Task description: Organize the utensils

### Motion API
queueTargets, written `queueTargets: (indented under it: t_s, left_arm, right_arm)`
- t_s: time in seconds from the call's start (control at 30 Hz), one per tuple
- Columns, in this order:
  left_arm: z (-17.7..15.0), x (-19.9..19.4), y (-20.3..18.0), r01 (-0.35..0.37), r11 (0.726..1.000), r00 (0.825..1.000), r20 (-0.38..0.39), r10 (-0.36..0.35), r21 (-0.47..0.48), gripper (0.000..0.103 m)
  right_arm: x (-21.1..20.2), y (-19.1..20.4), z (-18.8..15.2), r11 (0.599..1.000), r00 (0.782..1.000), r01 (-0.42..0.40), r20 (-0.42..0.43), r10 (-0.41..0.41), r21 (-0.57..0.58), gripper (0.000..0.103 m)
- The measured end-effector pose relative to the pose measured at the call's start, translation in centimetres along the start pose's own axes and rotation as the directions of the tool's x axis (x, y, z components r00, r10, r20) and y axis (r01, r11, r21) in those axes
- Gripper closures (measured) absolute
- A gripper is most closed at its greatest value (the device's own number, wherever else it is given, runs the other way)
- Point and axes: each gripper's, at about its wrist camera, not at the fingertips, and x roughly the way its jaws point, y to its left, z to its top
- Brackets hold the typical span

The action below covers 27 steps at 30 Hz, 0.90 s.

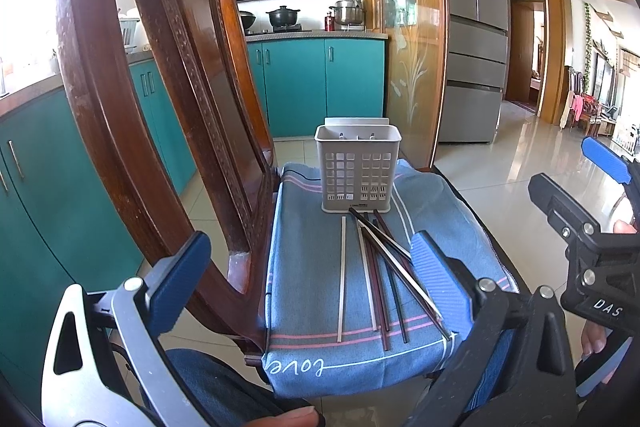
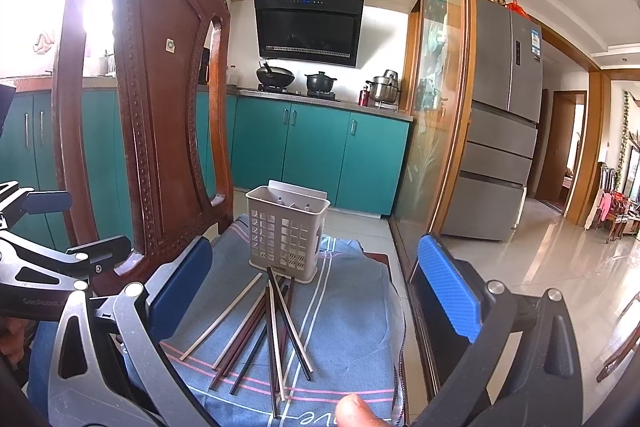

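Task at its start: my left tongs [image 1: 308,283] and right tongs [image 2: 316,287] both gape wide, holding nothing. All chopsticks [image 1: 384,279] lie loose on the cloth [image 1: 304,267], lower centre; the holder [image 1: 357,169] above them looks empty.

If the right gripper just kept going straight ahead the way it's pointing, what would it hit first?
Probably the loose chopsticks lying on the blue cloth between the right gripper's open fingers, with the perforated utensil holder just behind them. Depth is hard to judge, so it might pass above them.
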Motion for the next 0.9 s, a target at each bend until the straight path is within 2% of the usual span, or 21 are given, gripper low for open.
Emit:
queueTargets:
  t_s: [0.5,0.6,0.67,0.77,0.9]
  left_arm:
    - [-0.3,0.3,0.2,-0.002,1.000,1.000,-0.007,0.002,0.002,0.004]
    - [-0.6,0.6,0.0,0.001,1.000,1.000,-0.027,0.000,0.013,0.004]
    - [-1.1,1.3,-0.2,0.002,1.000,0.998,-0.055,-0.001,0.023,0.004]
    - [-2.2,2.2,-0.7,0.020,0.999,0.995,-0.102,-0.017,0.028,0.004]
    - [-3.6,2.7,-1.3,0.036,0.999,0.988,-0.150,-0.030,0.037,0.004]
  right_arm:
    - [0.4,0.1,-0.2,1.000,1.000,0.005,-0.014,-0.005,-0.003,0.003]
    - [1.4,-0.1,-0.6,0.999,0.997,0.039,-0.065,-0.040,-0.015,0.002]
    - [2.8,-0.5,-1.2,0.997,0.987,0.070,-0.140,-0.073,-0.023,0.002]
    - [3.9,-1.5,-2.4,0.998,0.974,0.061,-0.218,-0.058,0.008,0.002]
    - [3.2,-2.6,-3.8,0.997,0.964,0.062,-0.260,-0.046,0.055,0.003]
